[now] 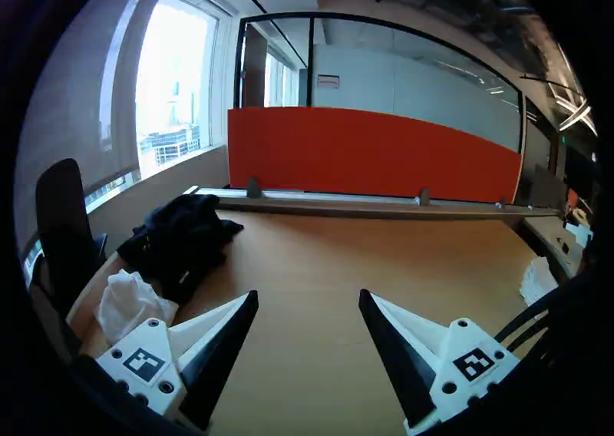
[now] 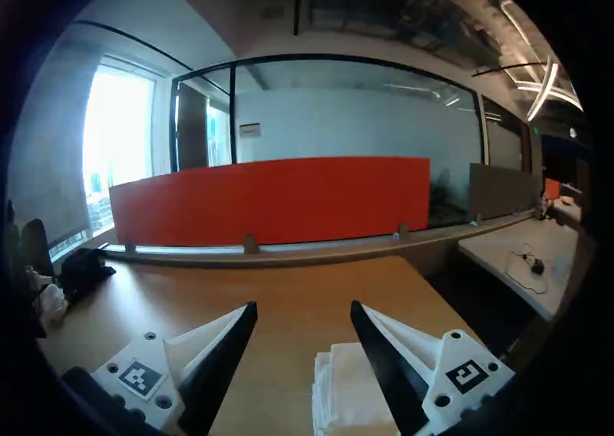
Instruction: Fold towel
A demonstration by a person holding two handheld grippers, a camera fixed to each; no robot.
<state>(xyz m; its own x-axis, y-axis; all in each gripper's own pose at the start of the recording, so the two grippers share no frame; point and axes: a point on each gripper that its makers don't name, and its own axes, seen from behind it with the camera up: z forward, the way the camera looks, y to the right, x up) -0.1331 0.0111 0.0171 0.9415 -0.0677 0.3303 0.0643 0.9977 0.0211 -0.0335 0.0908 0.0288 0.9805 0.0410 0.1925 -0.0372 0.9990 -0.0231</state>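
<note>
Folded white towel (image 2: 341,390): a neat stack lying flat on the wooden surface (image 2: 292,298), lower centre of the right gripper view, its right edge hidden behind one finger. Right tool (image 2: 303,307): jaws spread wide, the stack low between them in frame, gripping nothing. Left tool (image 1: 307,294): jaws likewise spread wide over bare wood, lower centre of the left gripper view, gripping nothing. Left of that frame: dark clothing heap (image 1: 180,236) and crumpled white material (image 1: 127,302). Behind: orange partition (image 1: 368,152); window (image 1: 173,90), upper left.
</note>
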